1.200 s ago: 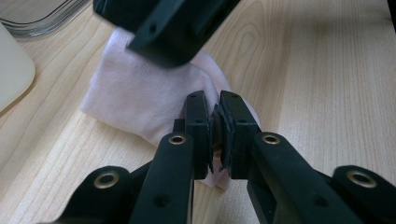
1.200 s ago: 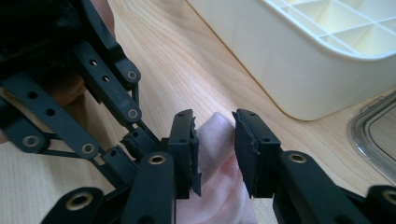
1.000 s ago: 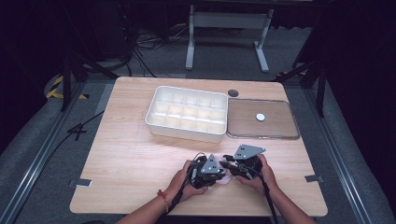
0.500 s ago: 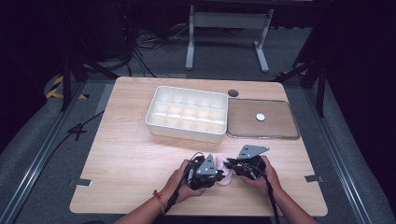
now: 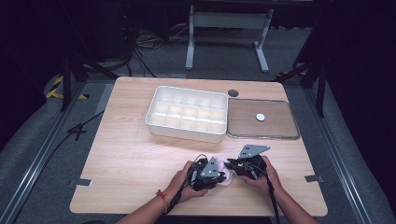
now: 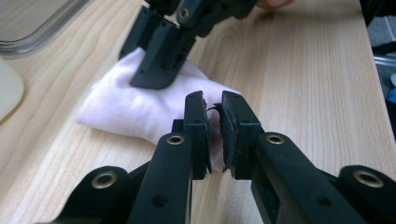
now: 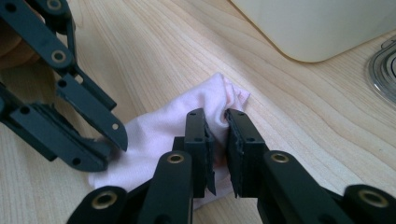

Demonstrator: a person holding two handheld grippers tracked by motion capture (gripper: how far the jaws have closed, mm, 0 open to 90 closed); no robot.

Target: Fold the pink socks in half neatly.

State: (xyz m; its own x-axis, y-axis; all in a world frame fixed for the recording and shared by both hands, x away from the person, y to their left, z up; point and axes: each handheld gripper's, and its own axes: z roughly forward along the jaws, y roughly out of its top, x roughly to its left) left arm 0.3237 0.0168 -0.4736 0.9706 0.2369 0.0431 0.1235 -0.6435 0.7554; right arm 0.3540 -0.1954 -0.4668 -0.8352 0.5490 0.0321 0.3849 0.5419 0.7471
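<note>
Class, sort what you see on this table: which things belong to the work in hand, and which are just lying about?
In use:
pink cloth, pinched from both sides
left gripper, shut on the cloth
right gripper, shut on the cloth

Lying about:
white compartment tray
clear lid beside the tray

Lab or studio; dark curtains; floor cables (image 5: 140, 44); metal stand (image 5: 228, 28); taped table (image 5: 126, 158).
</note>
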